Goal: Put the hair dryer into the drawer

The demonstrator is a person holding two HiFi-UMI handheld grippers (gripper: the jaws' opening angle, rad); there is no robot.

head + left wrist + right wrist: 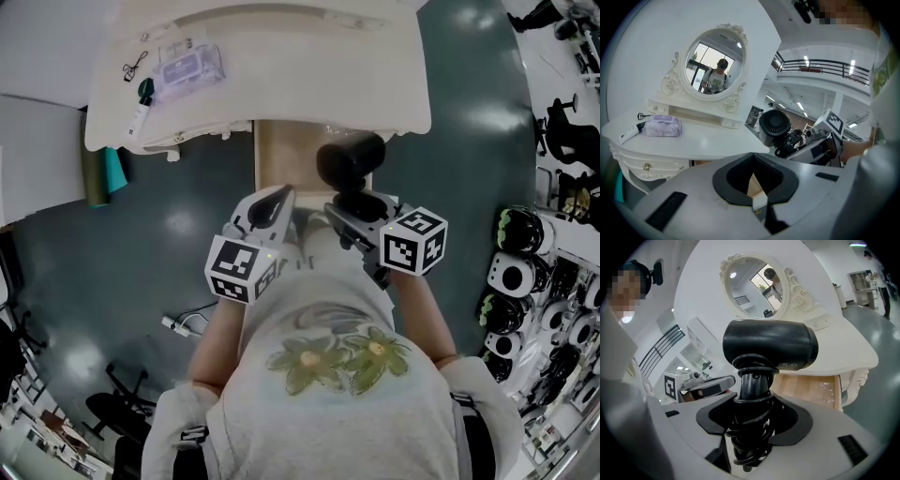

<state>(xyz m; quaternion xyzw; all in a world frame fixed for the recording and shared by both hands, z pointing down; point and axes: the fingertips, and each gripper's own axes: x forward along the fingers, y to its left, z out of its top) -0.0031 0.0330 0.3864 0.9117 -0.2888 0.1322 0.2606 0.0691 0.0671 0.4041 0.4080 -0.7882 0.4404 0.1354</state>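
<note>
Gripping the hair dryer (768, 350) by its handle with the right hand-held gripper (752, 420), jaws clamped over the handle and the black cord (750, 446) coiled round it. Barrel on top, lying crosswise above the jaws.

Holding it in the air above the open drawer (281, 155), not inside yet. Light wood drawer bottom visible below and beyond it.

Beside it on the left, apart from it: left hand-held gripper (757, 199), clenched, tips together, nothing between them. Pointing both toward the drawer.

Further out: white bench (309, 56), with the drawer pulled out from under its front edge. On its left part:
- purple wipes pack (190, 67)
- pen-like stick (141, 112) near the pack
- small black item (134, 66) close by, too small to tell what

At the back of the bench: oval mirror (715, 63) in an ornate white frame, with a person (717, 74) reflected in it.

Dark floor (169, 225) all round the bench.
</note>
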